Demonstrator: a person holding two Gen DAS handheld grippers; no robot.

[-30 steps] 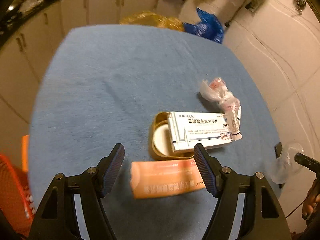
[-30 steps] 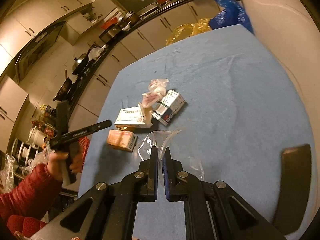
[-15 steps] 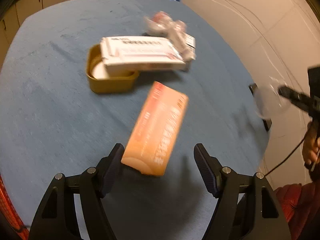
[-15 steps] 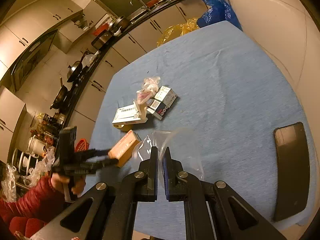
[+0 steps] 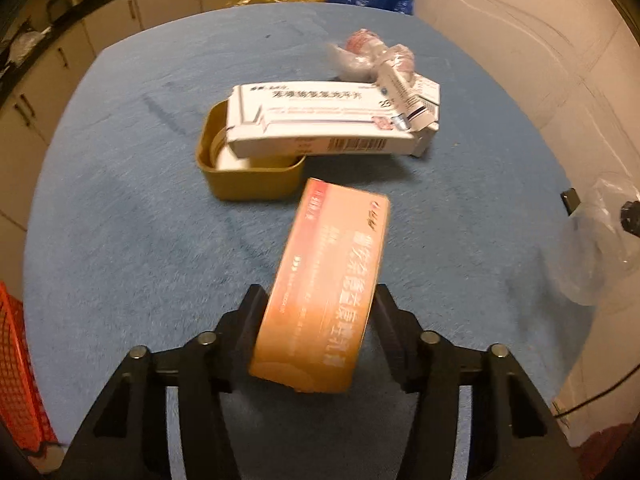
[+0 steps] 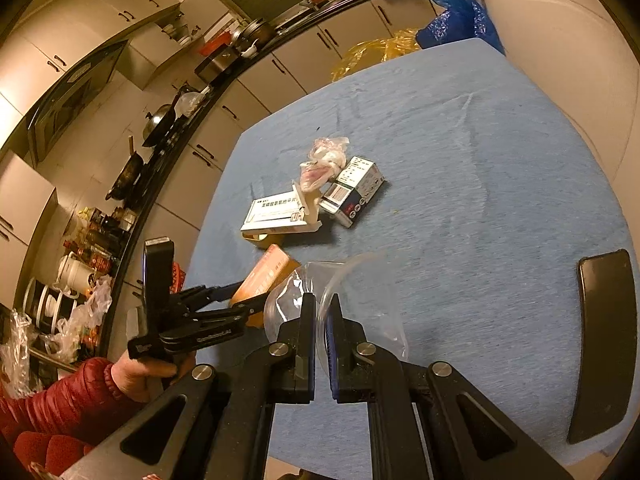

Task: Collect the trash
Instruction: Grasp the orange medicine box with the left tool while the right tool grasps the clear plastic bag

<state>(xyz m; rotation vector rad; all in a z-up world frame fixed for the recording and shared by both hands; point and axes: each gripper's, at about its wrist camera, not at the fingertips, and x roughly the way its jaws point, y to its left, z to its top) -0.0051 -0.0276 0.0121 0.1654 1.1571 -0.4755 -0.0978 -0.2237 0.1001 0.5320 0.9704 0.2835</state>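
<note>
Since a second ago our left gripper [image 5: 318,306] has closed on the orange box [image 5: 325,284]
Our right gripper [image 6: 320,312] pinches the clear bag [image 6: 360,292] above the blue table [image 6: 480,184]

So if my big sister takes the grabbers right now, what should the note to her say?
Left gripper: shut on the orange box, lifted off the blue table.
Right gripper: shut on the rim of the clear plastic bag, holding it open beside the box.
Done: nothing visibly in the bag yet.
Left: drop the orange box in, then fetch the white box lying on the yellow tin, the dark-printed box and the crumpled wrapper.
</note>
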